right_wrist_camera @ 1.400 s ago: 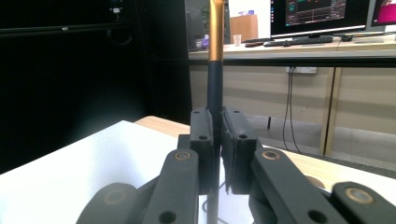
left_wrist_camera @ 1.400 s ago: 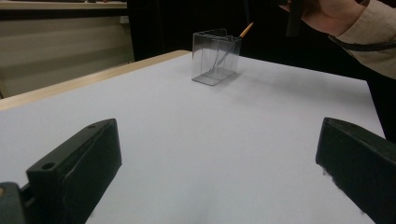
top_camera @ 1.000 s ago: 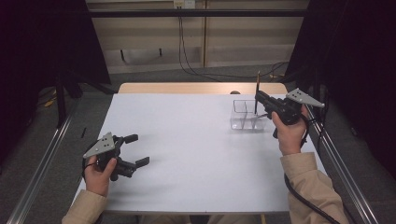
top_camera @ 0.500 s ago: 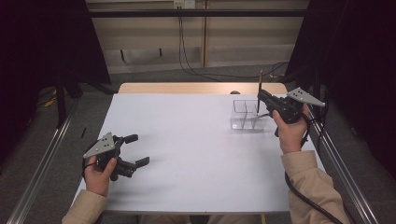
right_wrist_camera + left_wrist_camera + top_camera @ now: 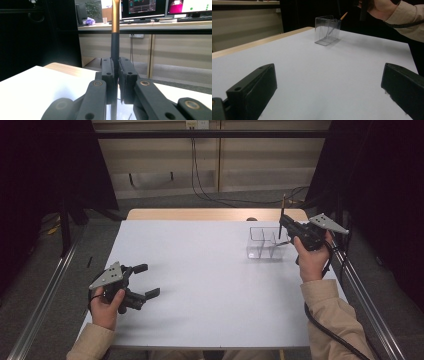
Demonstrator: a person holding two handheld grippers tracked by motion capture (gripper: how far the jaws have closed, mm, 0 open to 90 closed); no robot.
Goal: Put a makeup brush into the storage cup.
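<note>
Right gripper view: the right tongs (image 5: 115,72) are seen pressed together on a thin upright stick (image 5: 115,47), black where it is pinched and golden-brown higher up. The stick is held vertically, and its lower end is seen below the jaws, over the clear container (image 5: 125,110) that lies just beneath them.

From the high view, the right tongs (image 5: 284,227) are held above the near right part of the white surface (image 5: 210,270), directly over the clear container (image 5: 265,243), a small transparent box divided into compartments. The stick (image 5: 282,215) is seen rising straight up from the jaws. Which compartment lies under it cannot be told.

The left tongs (image 5: 145,281) are held low over the near left part of the surface, well apart from the container, with the jaws spread wide and nothing between them. In the left gripper view, the two black jaws are seen far apart at the bottom corners, bare white surface (image 5: 324,82) is seen between them, and the clear container (image 5: 327,33) stands far off with the golden end of the stick (image 5: 344,15) showing just behind it.

A tan strip of wood (image 5: 215,214) is seen along the far edge of the surface.
</note>
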